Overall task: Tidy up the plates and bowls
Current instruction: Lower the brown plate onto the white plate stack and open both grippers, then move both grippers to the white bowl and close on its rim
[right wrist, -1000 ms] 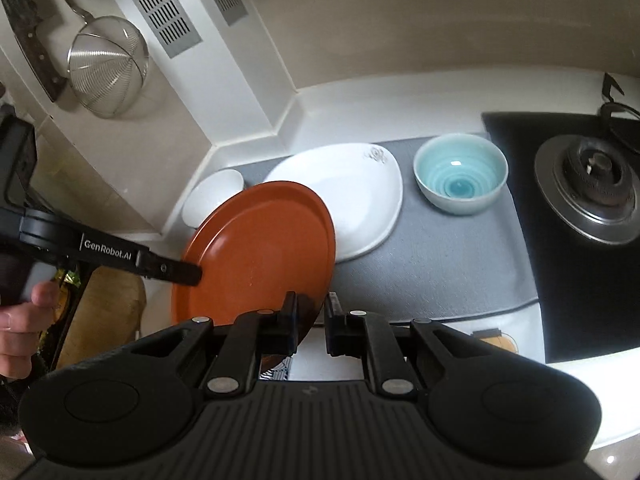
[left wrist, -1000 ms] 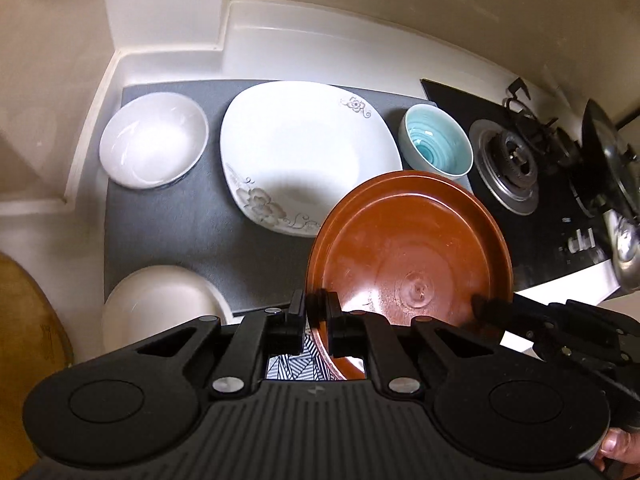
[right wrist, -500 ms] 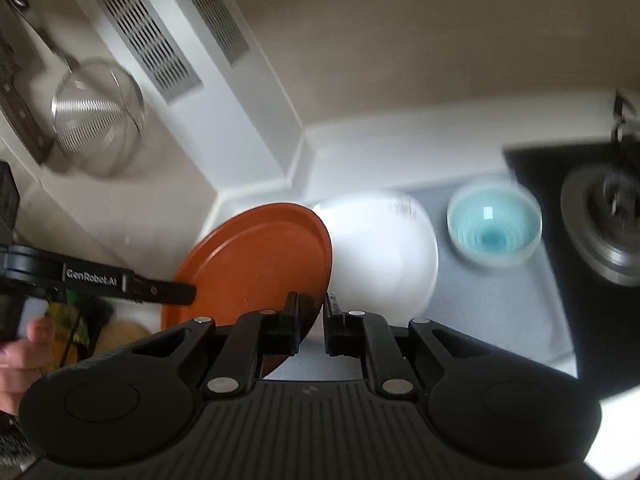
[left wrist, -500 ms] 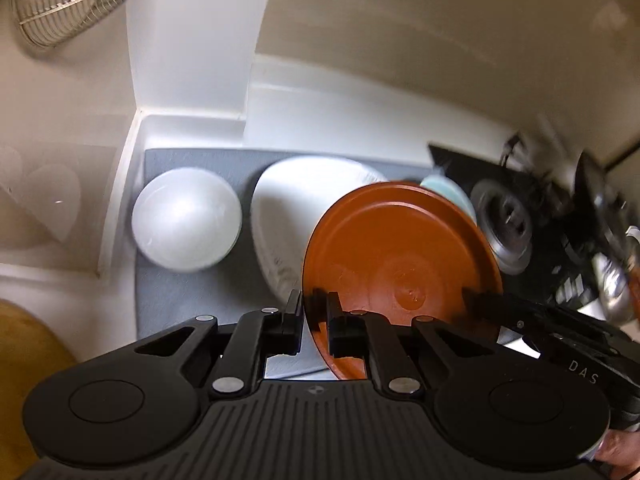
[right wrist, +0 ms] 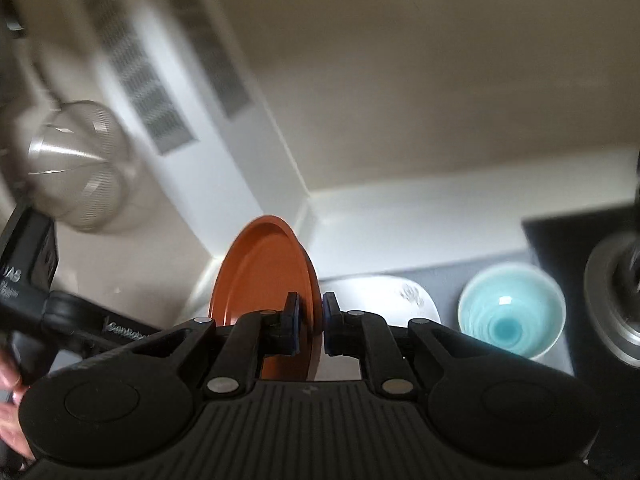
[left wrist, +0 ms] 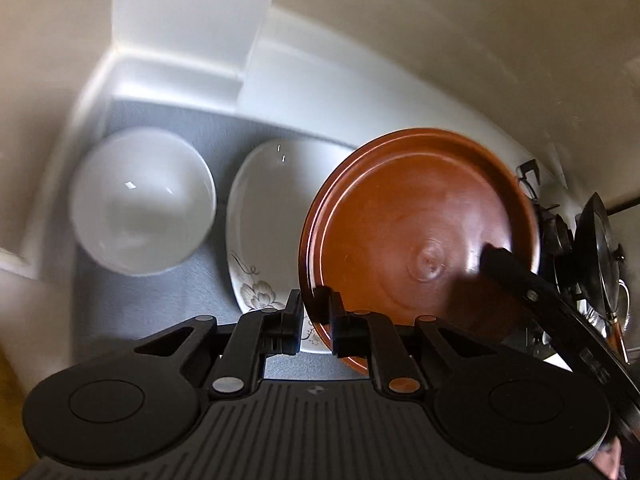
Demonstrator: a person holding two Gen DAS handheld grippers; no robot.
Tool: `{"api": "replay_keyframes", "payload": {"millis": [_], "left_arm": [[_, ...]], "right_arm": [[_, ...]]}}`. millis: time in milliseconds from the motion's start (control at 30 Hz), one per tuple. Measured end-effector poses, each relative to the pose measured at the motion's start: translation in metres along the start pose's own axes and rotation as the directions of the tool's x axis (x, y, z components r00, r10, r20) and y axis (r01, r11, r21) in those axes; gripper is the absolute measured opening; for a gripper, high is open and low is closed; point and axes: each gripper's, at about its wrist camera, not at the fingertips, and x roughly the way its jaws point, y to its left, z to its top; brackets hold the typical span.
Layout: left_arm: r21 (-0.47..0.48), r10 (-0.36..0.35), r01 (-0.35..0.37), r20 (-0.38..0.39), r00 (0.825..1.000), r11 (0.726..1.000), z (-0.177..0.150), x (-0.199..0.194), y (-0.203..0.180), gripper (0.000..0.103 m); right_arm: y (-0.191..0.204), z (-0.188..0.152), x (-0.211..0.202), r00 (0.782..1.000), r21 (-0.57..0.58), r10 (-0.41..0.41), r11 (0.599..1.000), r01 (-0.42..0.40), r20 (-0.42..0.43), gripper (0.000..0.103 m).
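Home kitchen: white bench (left wrist: 168, 76) under a grey mat (left wrist: 132, 304), black gas hob (right wrist: 616, 300), round wire-mesh strainer (right wrist: 76, 168) hanging on the wall, white floral porcelain plate (left wrist: 264, 216), pale blue ceramic bowl (right wrist: 512, 312).

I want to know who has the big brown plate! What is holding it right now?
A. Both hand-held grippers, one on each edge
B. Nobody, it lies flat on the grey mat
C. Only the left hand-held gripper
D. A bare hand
A: the left hand-held gripper and the right hand-held gripper each pinch the rim of the brown plate, which is lifted and tilted above the white plate.
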Motion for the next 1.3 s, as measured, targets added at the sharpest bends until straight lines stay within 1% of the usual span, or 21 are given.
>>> {"api": "replay_keyframes", "payload": {"millis": [67, 133, 167, 233, 267, 333, 400, 433, 500, 567, 633, 700, 733, 800, 900, 967, 1033, 1100, 1167, 1233, 1300], "left_arm": [[-0.033, 0.006, -0.007, -0.031, 0.999, 0.999, 0.003, 0.019, 0.008, 0.012], [-0.061, -0.006, 0.002, -0.065, 0.998, 0.998, 0.006, 0.035, 0.016, 0.012], [-0.065, -0.007, 0.003, -0.073, 0.997, 0.998, 0.008, 0.04, 0.018, 0.012], [-0.063, 0.013, -0.018, -0.081, 0.997, 0.998, 0.012, 0.051, 0.02, 0.011], [-0.071, 0.019, -0.025, -0.091, 0.996, 0.997, 0.013, 0.057, 0.022, 0.011], [-0.067, 0.048, -0.056, -0.103, 0.993, 0.996, 0.017, 0.069, 0.021, 0.011], [-0.018, 0.11, -0.112, -0.083, 0.99, 0.994, 0.023, 0.081, 0.016, 0.01], [0.009, 0.148, -0.148, -0.069, 0.987, 0.989, 0.024, 0.086, 0.013, 0.01], [0.066, 0.185, -0.183, -0.026, 0.982, 0.981, 0.03, 0.089, 0.005, 0.009], [0.1, 0.217, -0.215, -0.012, 0.976, 0.971, 0.032, 0.092, -0.003, 0.009], [0.132, 0.244, -0.243, 0.01, 0.97, 0.961, 0.034, 0.095, -0.01, 0.01], [0.148, 0.267, -0.267, 0.018, 0.964, 0.952, 0.035, 0.097, -0.013, 0.009], [0.162, 0.28, -0.28, 0.021, 0.96, 0.946, 0.034, 0.097, -0.016, 0.009], [0.192, 0.289, -0.294, 0.052, 0.956, 0.936, 0.033, 0.094, -0.019, 0.009], [0.205, 0.276, -0.282, 0.061, 0.959, 0.937, 0.035, 0.093, -0.017, 0.009], [0.211, 0.281, -0.291, 0.074, 0.957, 0.933, 0.032, 0.093, -0.013, 0.008], [0.21, 0.276, -0.287, 0.082, 0.958, 0.935, 0.032, 0.093, -0.015, 0.007], [0.211, 0.283, -0.294, 0.084, 0.955, 0.932, 0.031, 0.094, -0.018, 0.008], [0.221, 0.263, -0.283, 0.114, 0.958, 0.934, 0.026, 0.086, -0.019, 0.008], [0.216, 0.232, -0.261, 0.148, 0.961, 0.941, 0.016, 0.066, -0.018, 0.009], [0.2, 0.211, -0.25, 0.199, 0.957, 0.947, 0.003, 0.04, -0.01, 0.017]], "right_arm": [[-0.025, -0.005, 0.023, 0.998, 0.125, 0.028, 0.992, -0.021, -0.058, 0.012], [-0.048, -0.012, 0.044, 0.993, 0.227, 0.035, 0.974, -0.009, -0.111, 0.011], [-0.056, -0.016, 0.053, 0.991, 0.251, 0.036, 0.968, -0.002, -0.13, 0.012], [-0.061, -0.027, 0.069, 0.986, 0.28, 0.037, 0.96, 0.011, -0.165, 0.012], [-0.061, -0.029, 0.075, 0.984, 0.277, 0.028, 0.961, 0.022, -0.175, 0.012], [-0.054, -0.031, 0.084, 0.982, 0.195, -0.007, 0.98, 0.045, -0.189, 0.013], [-0.046, -0.029, 0.094, 0.976, 0.091, -0.051, 0.993, 0.071, -0.211, 0.015], [-0.043, -0.028, 0.102, 0.969, 0.061, -0.076, 0.994, 0.093, -0.236, 0.015], [-0.038, -0.027, 0.113, 0.955, -0.002, -0.133, 0.991, 0.137, -0.265, 0.014], [-0.033, -0.027, 0.122, 0.947, -0.083, -0.17, 0.985, 0.153, -0.273, 0.015], [-0.026, -0.027, 0.126, 0.942, -0.161, -0.205, 0.973, 0.167, -0.264, 0.016], [-0.022, -0.027, 0.129, 0.932, -0.219, -0.259, 0.954, 0.206, -0.253, 0.016], [-0.022, -0.027, 0.127, 0.932, -0.219, -0.266, 0.952, 0.214, -0.245, 0.016], [-0.027, -0.027, 0.122, 0.94, -0.181, -0.233, 0.965, 0.191, -0.249, 0.016], [-0.031, -0.027, 0.122, 0.94, -0.197, -0.221, 0.965, 0.172, -0.26, 0.012], [-0.034, -0.028, 0.125, 0.94, -0.198, -0.219, 0.965, 0.17, -0.261, 0.01], [-0.04, -0.029, 0.12, 0.939, -0.179, -0.218, 0.968, 0.175, -0.265, 0.009], [-0.044, -0.029, 0.119, 0.945, -0.155, -0.202, 0.974, 0.166, -0.258, 0.009], [-0.045, -0.029, 0.115, 0.946, -0.137, -0.202, 0.976, 0.172, -0.253, 0.009], [-0.045, -0.028, 0.104, 0.954, -0.101, -0.197, 0.979, 0.178, -0.227, 0.01], [-0.041, -0.026, 0.088, 0.966, -0.057, -0.182, 0.983, 0.174, -0.183, 0.01]]}}
